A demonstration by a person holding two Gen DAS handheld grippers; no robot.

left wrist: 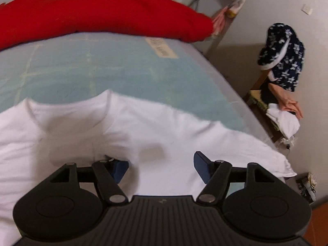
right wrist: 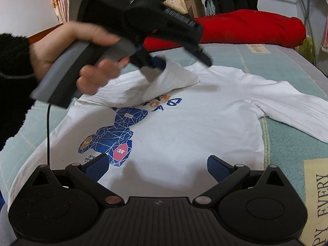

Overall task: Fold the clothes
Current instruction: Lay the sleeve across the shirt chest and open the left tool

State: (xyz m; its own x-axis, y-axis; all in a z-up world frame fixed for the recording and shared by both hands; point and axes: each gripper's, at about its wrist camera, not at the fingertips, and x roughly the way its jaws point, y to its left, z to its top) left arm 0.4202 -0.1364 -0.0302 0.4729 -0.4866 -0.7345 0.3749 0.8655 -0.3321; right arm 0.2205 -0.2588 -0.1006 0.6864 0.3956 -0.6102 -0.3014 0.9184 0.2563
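While the white shirt lies spread front-up on the bed, w/ blue bear print showing, the fold is prob. at the first sleeve step. Far left in right wrist view: person's hand on the grey handle of the left gripper, which sits over the shirt's left sleeve; sleeve already lies across the chest, near the print text. Left gripper state: in its own view the blue fingers stand well apart, so released, tho right wrist view looks like cloth may hang at one pad, can't tell if it's caught. Centre: right gripper hovers low over the hem area, jaws wide, grasping nothing. Right side: other sleeve still stretched out flat toward bed edge, not yet folded. Behind: red blanket along the back of the bed. Risks, my guess: if fabric snags on a left pad when it lifts, the folded sleeve drags back out & fold is lost; soft bed surface means cloth bunches easily; a right grab pinching only the top layer at the hem would twist the body fold.
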